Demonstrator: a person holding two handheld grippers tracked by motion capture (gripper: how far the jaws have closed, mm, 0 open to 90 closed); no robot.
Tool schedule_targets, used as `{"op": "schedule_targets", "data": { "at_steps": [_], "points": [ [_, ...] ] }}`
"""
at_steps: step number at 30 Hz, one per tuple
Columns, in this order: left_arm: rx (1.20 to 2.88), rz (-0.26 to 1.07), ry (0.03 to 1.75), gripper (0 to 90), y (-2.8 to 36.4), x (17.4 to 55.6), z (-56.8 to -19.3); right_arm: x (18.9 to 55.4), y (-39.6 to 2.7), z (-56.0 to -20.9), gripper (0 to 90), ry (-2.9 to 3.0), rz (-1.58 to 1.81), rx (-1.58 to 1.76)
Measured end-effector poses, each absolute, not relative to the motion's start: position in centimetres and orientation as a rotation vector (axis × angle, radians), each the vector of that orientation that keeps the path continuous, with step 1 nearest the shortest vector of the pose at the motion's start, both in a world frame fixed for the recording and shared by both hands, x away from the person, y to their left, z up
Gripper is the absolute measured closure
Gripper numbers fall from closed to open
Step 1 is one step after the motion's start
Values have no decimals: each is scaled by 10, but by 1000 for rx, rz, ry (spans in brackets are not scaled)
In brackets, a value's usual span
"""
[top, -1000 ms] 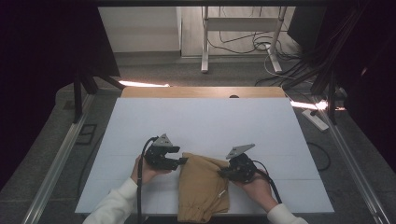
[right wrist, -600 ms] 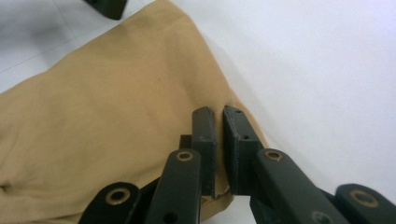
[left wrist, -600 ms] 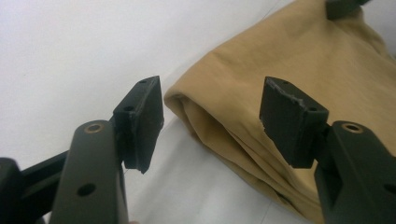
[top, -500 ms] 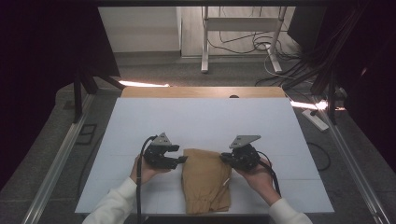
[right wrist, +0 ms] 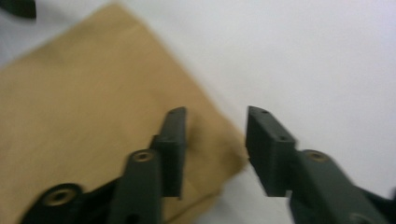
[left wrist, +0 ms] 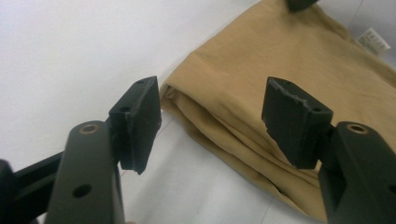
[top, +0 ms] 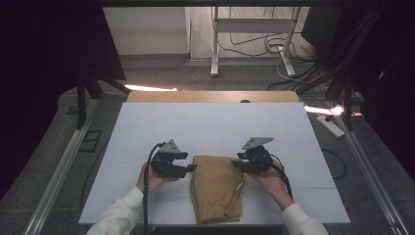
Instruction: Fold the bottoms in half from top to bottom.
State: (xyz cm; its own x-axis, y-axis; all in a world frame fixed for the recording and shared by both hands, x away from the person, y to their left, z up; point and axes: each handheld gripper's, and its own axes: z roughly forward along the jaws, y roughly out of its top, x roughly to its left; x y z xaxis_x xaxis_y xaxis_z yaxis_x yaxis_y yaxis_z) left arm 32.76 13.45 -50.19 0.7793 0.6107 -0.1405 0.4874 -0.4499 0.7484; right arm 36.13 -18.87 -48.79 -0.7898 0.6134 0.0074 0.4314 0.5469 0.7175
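Observation:
A tan folded cloth (top: pixel 216 188) lies flat near the front edge of the white table (top: pixel 215 129). My left gripper (top: pixel 190 168) stands open at the cloth's far left corner. In the left gripper view its jaws (left wrist: pixel 210 116) frame the folded edge of the cloth (left wrist: pixel 261 60) without touching it. My right gripper (top: pixel 238 163) hovers at the cloth's far right corner. Its jaws (right wrist: pixel 215 144) have just been opening and stand apart over the corner of the cloth (right wrist: pixel 84 102), no pad pressing on it.
A white label (left wrist: pixel 373 39) sticks out from the cloth's far side. Metal rails (top: pixel 58 171) run along both sides of the table. A power strip (top: pixel 330 125) and cables lie on the floor at the right.
The right gripper has let go of the cloth and drawn back to the right and slightly up. The bunched cloth now lies flat and squared. The left gripper has kept still.

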Motion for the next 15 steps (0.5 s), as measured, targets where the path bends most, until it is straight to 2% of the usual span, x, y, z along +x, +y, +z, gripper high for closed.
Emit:
{"op": "schedule_targets", "data": {
  "at_steps": [8, 15],
  "points": [
    [2113, 178, 880, 321, 137, 333, -503, 368, -211, -484, 429, 2549, 1152, 988],
    [2092, 159, 967, 273, 132, 348, -509, 374, -198, -498, 427, 2605, 1099, 988]
  ]
}}
